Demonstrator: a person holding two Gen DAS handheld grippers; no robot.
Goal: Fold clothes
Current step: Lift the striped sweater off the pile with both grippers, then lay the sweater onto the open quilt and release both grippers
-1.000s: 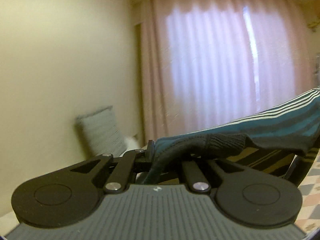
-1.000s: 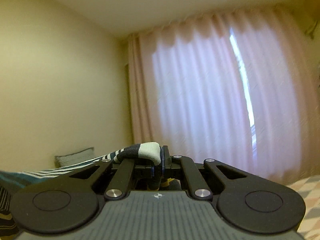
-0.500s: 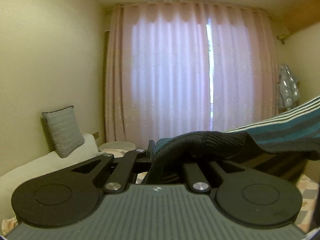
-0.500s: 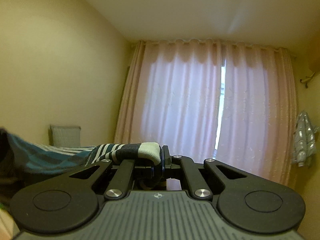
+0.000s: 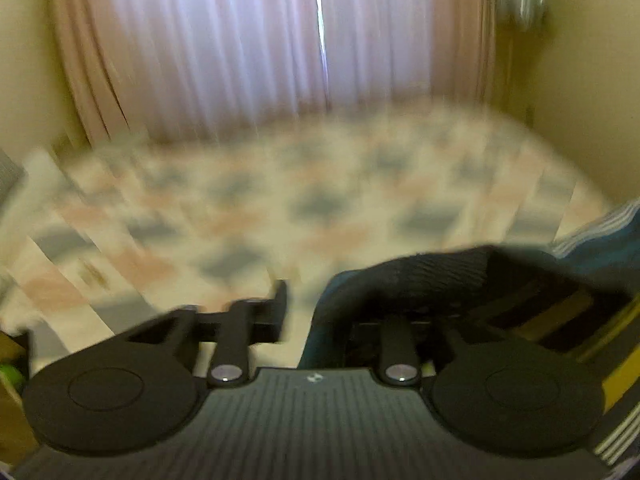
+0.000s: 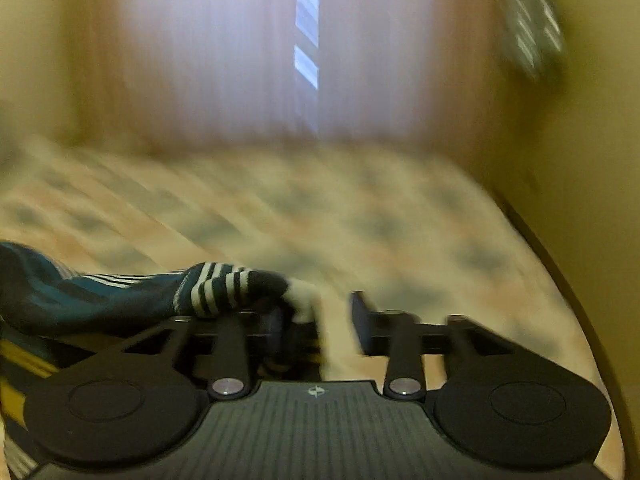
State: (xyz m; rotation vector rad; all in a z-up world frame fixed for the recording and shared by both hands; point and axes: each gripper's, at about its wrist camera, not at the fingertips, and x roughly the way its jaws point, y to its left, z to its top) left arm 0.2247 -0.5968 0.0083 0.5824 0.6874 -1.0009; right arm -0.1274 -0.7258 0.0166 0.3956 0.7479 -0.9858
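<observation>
A teal garment with white and yellow stripes (image 5: 440, 280) lies draped over the right finger of my left gripper (image 5: 308, 312), whose jaws stand apart, open. In the right wrist view the same garment (image 6: 120, 296) comes in from the left. Its dark-and-white striped cuff rests on the left finger of my right gripper (image 6: 332, 316), also open, with a clear gap to the bare right finger (image 6: 360, 320). Both views are blurred by motion. Both grippers hover low over the bed (image 5: 280, 200).
The bed's checked pink, grey and cream cover (image 6: 360, 220) fills the middle of both views. Pink curtains (image 5: 240, 40) hang behind it. A yellow wall (image 6: 580, 160) runs close along the right, with a grey garment (image 6: 536, 40) hanging high on it.
Both grippers have swung down from facing the curtain and ceiling to low over the bed. Both pairs of jaws, clamped on the garment before, now stand apart.
</observation>
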